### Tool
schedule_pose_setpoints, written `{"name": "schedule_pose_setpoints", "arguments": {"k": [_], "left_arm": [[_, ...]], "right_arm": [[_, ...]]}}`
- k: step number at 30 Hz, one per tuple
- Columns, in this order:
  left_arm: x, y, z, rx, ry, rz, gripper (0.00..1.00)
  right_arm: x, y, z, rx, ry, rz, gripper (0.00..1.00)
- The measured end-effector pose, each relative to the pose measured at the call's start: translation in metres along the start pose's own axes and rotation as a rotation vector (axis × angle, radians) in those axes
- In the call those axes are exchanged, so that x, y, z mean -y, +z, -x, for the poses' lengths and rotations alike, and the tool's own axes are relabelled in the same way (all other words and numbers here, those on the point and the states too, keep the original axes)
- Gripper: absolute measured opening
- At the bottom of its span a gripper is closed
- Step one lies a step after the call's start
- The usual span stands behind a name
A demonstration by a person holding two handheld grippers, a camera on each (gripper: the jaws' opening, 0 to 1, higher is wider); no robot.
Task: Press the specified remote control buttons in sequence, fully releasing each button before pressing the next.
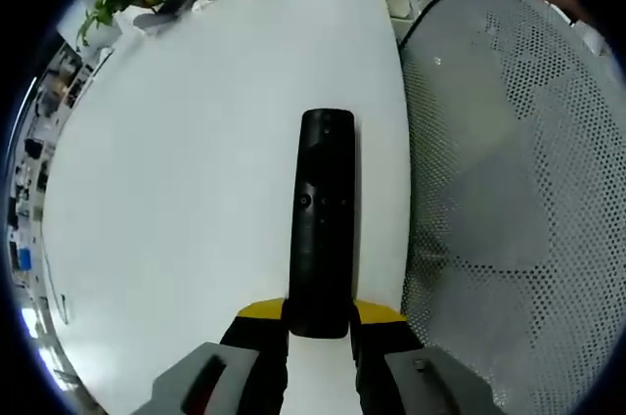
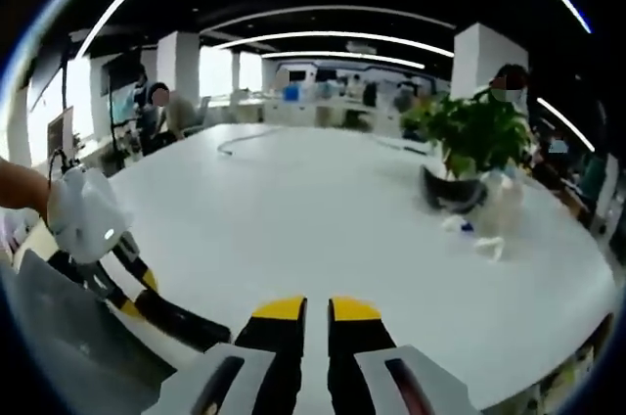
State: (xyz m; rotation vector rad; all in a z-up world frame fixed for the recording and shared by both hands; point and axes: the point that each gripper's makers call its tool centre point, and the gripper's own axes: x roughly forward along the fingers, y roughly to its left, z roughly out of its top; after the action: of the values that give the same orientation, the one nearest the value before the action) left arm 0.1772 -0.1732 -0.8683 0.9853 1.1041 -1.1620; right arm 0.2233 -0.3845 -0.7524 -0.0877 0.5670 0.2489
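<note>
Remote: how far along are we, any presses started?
Done: the left claw is shut on the black remote, holding it above the white table. In hand: the right claw is shut and empty, apart from the remote. Left: no button contact visible, so presses look pending.

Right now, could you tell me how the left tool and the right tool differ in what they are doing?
The left tool is closed on the near end of the long black plastic remote control, holding it above the white table; the right tool holds nothing, its tips nearly together. The left tool points down at the table beside a perforated grey panel; the right tool points across the table towards a potted green plant. Both have yellow-tipped black jaws.
</note>
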Motion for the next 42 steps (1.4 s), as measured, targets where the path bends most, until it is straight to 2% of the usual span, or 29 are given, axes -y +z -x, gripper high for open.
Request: {"name": "schedule_pose_setpoints", "arguments": {"k": [5,7,16,18,21,24,26,28,30,31,32,34,37,42], "left_arm": [[0.002,-0.001,0.001,0.045,0.003,0.021,0.24],[0.003,-0.001,0.000,0.064,0.006,0.025,0.24],[0.009,0.000,0.002,0.164,0.001,0.030,0.24],[0.010,0.001,0.002,0.194,0.002,0.039,0.24],[0.011,0.002,0.002,0.241,0.005,0.051,0.24],[0.012,0.002,0.002,0.263,0.008,0.059,0.24],[0.014,0.003,0.002,0.281,0.013,0.072,0.24],[0.016,0.004,0.003,0.319,0.018,0.091,0.24],[0.018,0.004,0.003,0.351,0.021,0.111,0.24],[0.019,0.003,0.003,0.367,0.023,0.115,0.24],[0.020,0.003,0.003,0.382,0.025,0.123,0.24],[0.021,0.004,0.003,0.408,0.030,0.130,0.24],[0.022,0.003,0.003,0.444,0.030,0.133,0.24],[0.024,0.003,0.004,0.520,0.032,0.152,0.24]], "right_arm": [[-0.002,0.003,-0.002,-0.031,-0.003,-0.036,0.00],[-0.015,0.009,-0.005,-0.031,0.033,-0.098,0.00],[-0.056,0.011,-0.023,-0.074,0.086,-0.209,0.00],[-0.063,0.005,-0.025,-0.098,0.109,-0.211,0.00],[-0.074,-0.014,-0.026,-0.182,0.138,-0.230,0.00],[-0.078,-0.027,-0.027,-0.219,0.154,-0.246,0.00],[-0.083,-0.040,-0.027,-0.267,0.164,-0.252,0.00],[-0.088,-0.050,-0.027,-0.354,0.199,-0.234,0.00],[-0.097,-0.062,-0.028,-0.410,0.237,-0.257,0.00],[-0.101,-0.072,-0.027,-0.477,0.243,-0.272,0.00],[-0.106,-0.073,-0.027,-0.494,0.270,-0.259,0.00],[-0.109,-0.074,-0.029,-0.494,0.269,-0.237,0.00],[-0.104,-0.073,-0.032,-0.478,0.234,-0.168,0.00],[-0.104,-0.076,-0.036,-0.496,0.246,-0.211,0.00]]}}
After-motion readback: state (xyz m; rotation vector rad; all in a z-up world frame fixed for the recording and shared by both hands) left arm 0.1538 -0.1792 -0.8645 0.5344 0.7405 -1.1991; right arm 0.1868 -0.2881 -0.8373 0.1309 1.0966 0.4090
